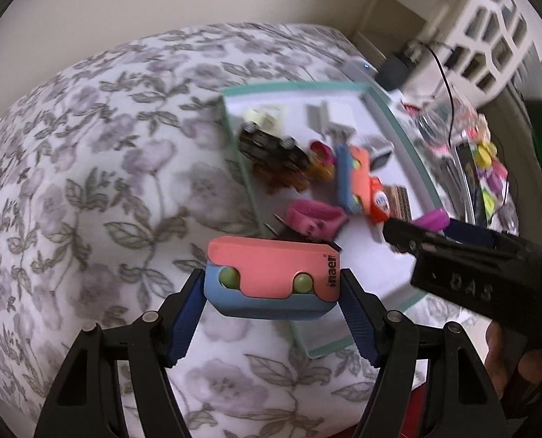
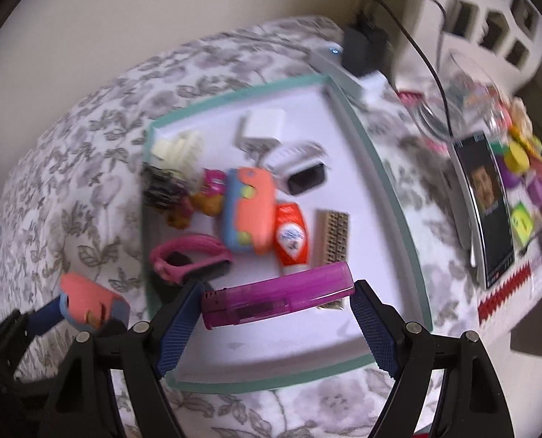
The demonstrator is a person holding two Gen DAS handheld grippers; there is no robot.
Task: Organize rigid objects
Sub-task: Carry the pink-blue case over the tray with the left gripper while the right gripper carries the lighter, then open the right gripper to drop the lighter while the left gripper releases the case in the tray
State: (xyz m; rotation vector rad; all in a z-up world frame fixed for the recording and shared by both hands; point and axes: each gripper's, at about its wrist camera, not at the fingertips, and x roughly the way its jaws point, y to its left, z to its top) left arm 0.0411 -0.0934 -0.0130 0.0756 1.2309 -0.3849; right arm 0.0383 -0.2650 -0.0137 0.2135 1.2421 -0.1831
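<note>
Both hands are loaded at once, so the sorting looks to be somewhere in the middle rather than near its end. The left tool [image 1: 273, 288] is closed across the ends of a coral-and-blue plastic case with two green buttons [image 1: 271, 280], carried low in the left wrist frame over the grey floral bedspread [image 1: 88, 168], just off the near left edge of the shallow white tray with a mint-green rim [image 2: 391, 189]. The right tool [image 2: 276, 294] is clamped on the two ends of a translucent purple plastic lighter [image 2: 278, 294], held lengthwise above the tray's near half, in the lower middle of the right wrist frame. Much is already gathered in the tray: a second coral-and-blue case [image 2: 251, 213] at its middle, an orange-and-white tube [image 2: 292, 235] just to its right, a pink wristband [image 2: 183, 255] at the lower left, a tan ridged block [image 2: 335, 235], a white charger block [image 2: 265, 124] toward the far side, and a dark, blurred cluster at the left edge that I cannot make out. What is left, as I judge it, is to set down the two things in hand, and perhaps the bright little pieces heaped at the upper right beside a propped phone [image 2: 488, 200], outside the tray, though whether those belong to the job I cannot tell.
</note>
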